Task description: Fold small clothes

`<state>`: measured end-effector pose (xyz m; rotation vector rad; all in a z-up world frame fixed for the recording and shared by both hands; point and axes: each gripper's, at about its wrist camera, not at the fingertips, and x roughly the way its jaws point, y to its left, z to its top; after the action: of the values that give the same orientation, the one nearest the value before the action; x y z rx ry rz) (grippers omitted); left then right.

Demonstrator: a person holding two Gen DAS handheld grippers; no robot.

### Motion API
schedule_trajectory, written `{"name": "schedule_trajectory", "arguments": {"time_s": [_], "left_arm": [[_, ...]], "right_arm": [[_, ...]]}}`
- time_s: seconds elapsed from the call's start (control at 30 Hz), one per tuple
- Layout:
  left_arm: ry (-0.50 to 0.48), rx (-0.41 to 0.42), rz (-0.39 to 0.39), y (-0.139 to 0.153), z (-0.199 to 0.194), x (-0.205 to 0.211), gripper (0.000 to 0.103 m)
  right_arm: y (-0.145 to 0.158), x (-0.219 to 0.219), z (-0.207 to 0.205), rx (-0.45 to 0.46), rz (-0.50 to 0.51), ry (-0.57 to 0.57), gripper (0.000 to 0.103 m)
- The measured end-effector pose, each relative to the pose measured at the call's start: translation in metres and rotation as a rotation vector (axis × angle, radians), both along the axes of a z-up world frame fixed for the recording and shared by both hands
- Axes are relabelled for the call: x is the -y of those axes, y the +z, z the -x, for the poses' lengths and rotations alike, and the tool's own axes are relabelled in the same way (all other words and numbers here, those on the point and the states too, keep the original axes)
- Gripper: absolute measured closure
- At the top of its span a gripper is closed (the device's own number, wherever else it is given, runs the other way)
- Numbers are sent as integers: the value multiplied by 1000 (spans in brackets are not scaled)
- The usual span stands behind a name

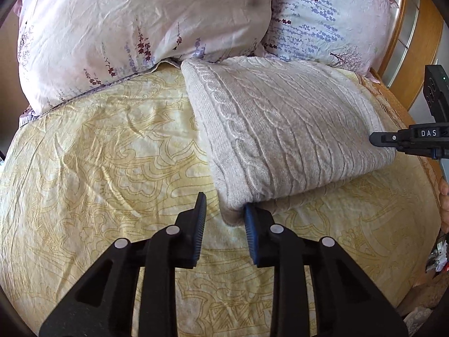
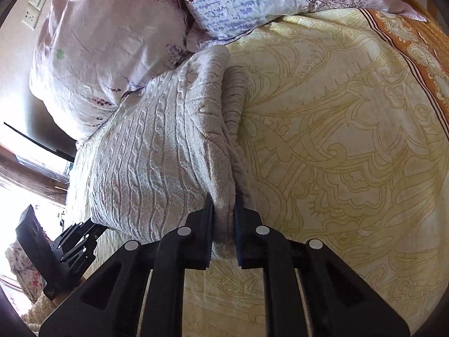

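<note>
A folded cream cable-knit sweater (image 1: 283, 123) lies on the yellow patterned bedsheet (image 1: 106, 151), its far end against the pillows. My left gripper (image 1: 224, 213) is open, its right finger touching the sweater's near corner, which sits partly between the jaws. In the right wrist view the sweater (image 2: 157, 146) lies left of centre, and my right gripper (image 2: 224, 219) is shut on its near folded edge. The right gripper also shows at the right edge of the left wrist view (image 1: 404, 139). The left gripper shows at the lower left of the right wrist view (image 2: 75, 241).
Two floral pillows (image 1: 118, 28) (image 1: 328, 14) lie at the head of the bed. A wooden bed frame (image 1: 423, 33) curves along the right. The sheet has an orange border (image 2: 418, 47). A wall socket (image 2: 31, 16) and a bright window are at the left.
</note>
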<state>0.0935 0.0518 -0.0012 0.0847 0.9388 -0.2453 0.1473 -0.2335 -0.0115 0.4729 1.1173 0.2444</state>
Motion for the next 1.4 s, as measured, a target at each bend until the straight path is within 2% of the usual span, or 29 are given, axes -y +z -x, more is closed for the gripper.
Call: {"name": "schedule_trajectory", "arguments": {"time_s": [0.17, 0.27, 0.33, 0.4, 0.5, 0.6, 0.67, 0.73, 0.87, 0.97, 1.07, 1.13, 1.17, 1.23, 1.27, 1.3, 1.33, 1.4], "left_arm": [[9, 7, -9, 4, 5, -2, 67], [25, 59, -8, 22, 14, -9, 51], [42, 141, 34, 44, 21, -15, 42], [25, 208, 89, 65, 19, -12, 35], [-34, 221, 118, 75, 4, 15, 28], [-71, 151, 130, 64, -14, 43, 28], [-71, 87, 109, 48, -22, 56, 28], [-76, 45, 102, 31, -23, 61, 28], [-85, 46, 88, 15, -19, 64, 27], [-84, 48, 84, 11, -20, 68, 21], [-123, 78, 3, 2, -18, 84, 6], [-136, 104, -76, 3, -12, 93, 6], [-130, 116, -75, 9, -10, 91, 7], [-93, 148, 0, 26, 0, 74, 8], [-62, 169, 32, 34, 6, 63, 7], [-28, 186, 45, 41, 11, 52, 7], [7, 197, 48, 46, 14, 42, 7], [74, 193, 36, 49, 21, 25, 3]], "right_arm": [[9, -9, 4, 25, 77, 27, 87], [30, -11, 14, 115, 138, 14, 85], [46, -16, 20, 203, 183, 21, 84], [53, -24, 20, 244, 195, 56, 84], [49, -40, 15, 245, 226, 108, 85], [34, -48, 11, 210, 256, 130, 85], [20, -49, 12, 161, 283, 133, 85], [12, -51, 18, 155, 286, 140, 85], [6, -58, 27, 200, 344, 170, 84], [4, -58, 27, 221, 358, 182, 84], [3, -60, 27, 234, 364, 180, 84], [7, -61, 25, 213, 367, 181, 83], [11, -58, 25, 200, 343, 170, 81], [23, -48, 33, 227, 292, 118, 61], [30, -42, 41, 257, 287, 81, 37], [36, -38, 47, 282, 310, 41, 9], [41, -34, 54, 313, 327, 5, 4], [44, -27, 60, 312, 328, -29, 4]]}}
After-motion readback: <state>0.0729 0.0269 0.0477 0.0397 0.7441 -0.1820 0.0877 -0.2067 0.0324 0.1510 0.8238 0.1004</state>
